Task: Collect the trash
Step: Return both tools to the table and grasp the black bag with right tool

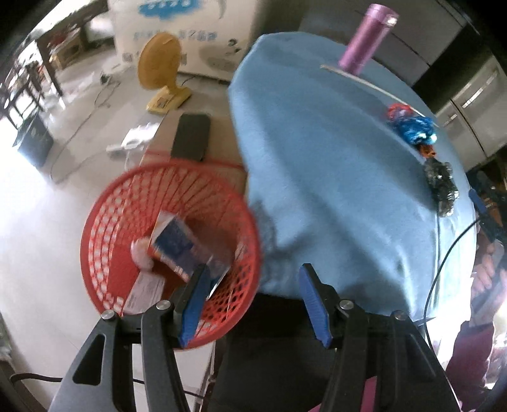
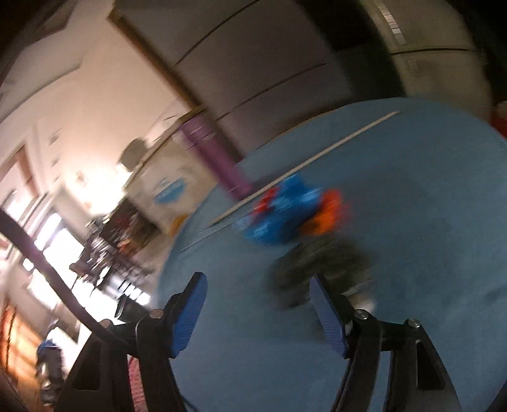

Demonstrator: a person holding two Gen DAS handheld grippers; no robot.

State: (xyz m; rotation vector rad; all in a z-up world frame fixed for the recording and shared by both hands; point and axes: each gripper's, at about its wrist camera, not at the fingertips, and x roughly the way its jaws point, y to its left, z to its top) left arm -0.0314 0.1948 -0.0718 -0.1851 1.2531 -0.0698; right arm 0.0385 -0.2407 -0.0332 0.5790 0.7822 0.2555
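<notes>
The red basket (image 1: 164, 247) beside the tabletop (image 1: 317, 177) already holds a carton (image 1: 177, 247) and papers. Three crumpled wrappers (image 1: 415, 126) remain on top. Both grippers' jaws stand apart, empty.

A pale glossy floor (image 1: 38, 222) lay washed in strong daylight from the left. A yellow desk fan (image 1: 161, 73) stood before a large white carton with blue print (image 1: 190, 28). Grey cabinet doors (image 1: 412, 41) lined the back wall, and dark wooden furniture (image 1: 47, 60) stood far left.
</notes>
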